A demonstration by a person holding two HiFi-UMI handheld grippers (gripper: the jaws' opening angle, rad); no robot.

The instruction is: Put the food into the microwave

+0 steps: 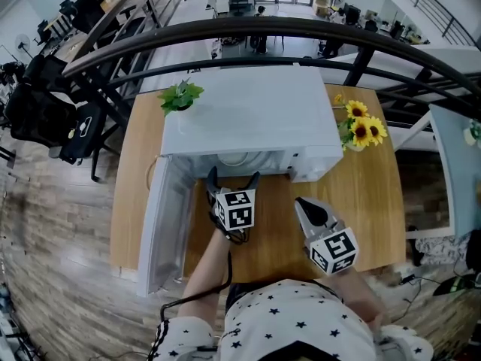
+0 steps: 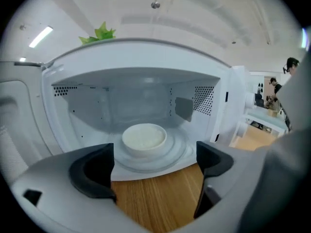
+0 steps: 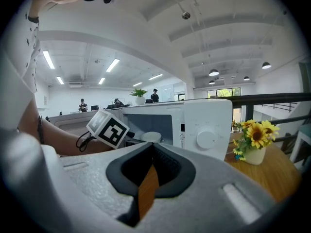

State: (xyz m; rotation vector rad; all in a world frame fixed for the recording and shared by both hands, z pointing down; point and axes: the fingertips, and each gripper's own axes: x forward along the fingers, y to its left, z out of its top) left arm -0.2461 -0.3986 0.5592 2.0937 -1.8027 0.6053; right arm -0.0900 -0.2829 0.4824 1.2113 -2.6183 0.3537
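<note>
The left gripper (image 2: 155, 174), spread wide, faces the bowl (image 2: 144, 138) in the open microwave (image 1: 255, 119); the right gripper (image 3: 150, 161) is pressed together, with sunflowers (image 1: 361, 122) far right.

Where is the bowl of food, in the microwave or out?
In: the white bowl sits on the glass turntable inside the microwave, whose door stands open.

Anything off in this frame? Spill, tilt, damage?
Nothing stands out. The white bowl sits upright on the glass turntable inside the open microwave, with no spill visible around it. The left gripper is open and empty in front of the cavity; the right gripper is shut, off to the side.
</note>
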